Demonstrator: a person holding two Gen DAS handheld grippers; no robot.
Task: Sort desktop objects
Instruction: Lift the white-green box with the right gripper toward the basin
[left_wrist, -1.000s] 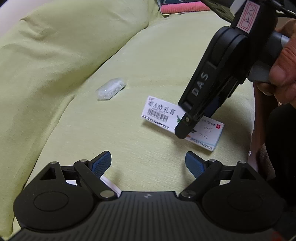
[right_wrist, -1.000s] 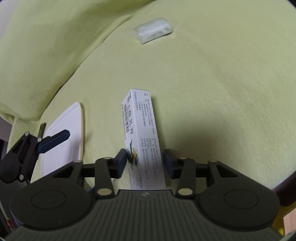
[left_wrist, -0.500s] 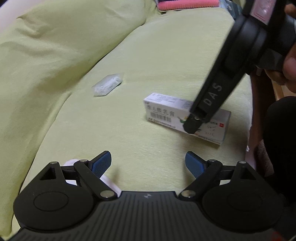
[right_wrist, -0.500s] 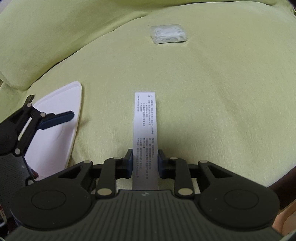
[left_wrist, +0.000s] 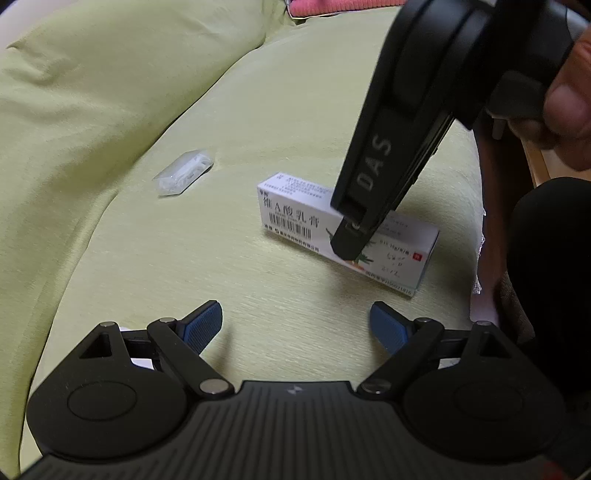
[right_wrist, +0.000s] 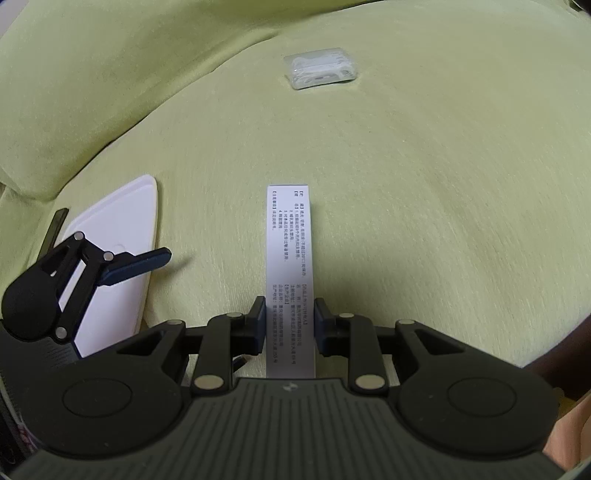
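Note:
A white medicine box (left_wrist: 295, 210) with a barcode and black print stands on its long narrow side at the green seat cushion (left_wrist: 258, 110). My right gripper (right_wrist: 290, 321) is shut on the near end of the box (right_wrist: 290, 251), which points straight away from it. In the left wrist view the right gripper (left_wrist: 351, 240) comes down onto the box from the upper right. My left gripper (left_wrist: 295, 325) hovers open in front of the box, with nothing between its blue pads. A clear plastic packet (left_wrist: 183, 177) lies farther back on the cushion, apart from both grippers.
A flat white tray (right_wrist: 118, 236) lies at the cushion's left, partly under the left gripper's finger (right_wrist: 136, 264). The green backrest (left_wrist: 92, 92) rises on the left. A hand (left_wrist: 569, 110) and a dark-clad leg (left_wrist: 546, 258) fill the right. A pink item (left_wrist: 332, 5) lies far back.
The right gripper's jaws closed onto the box, and the box turned from tilted to squarely on its narrow side. The left gripper stayed open and shifted slightly.

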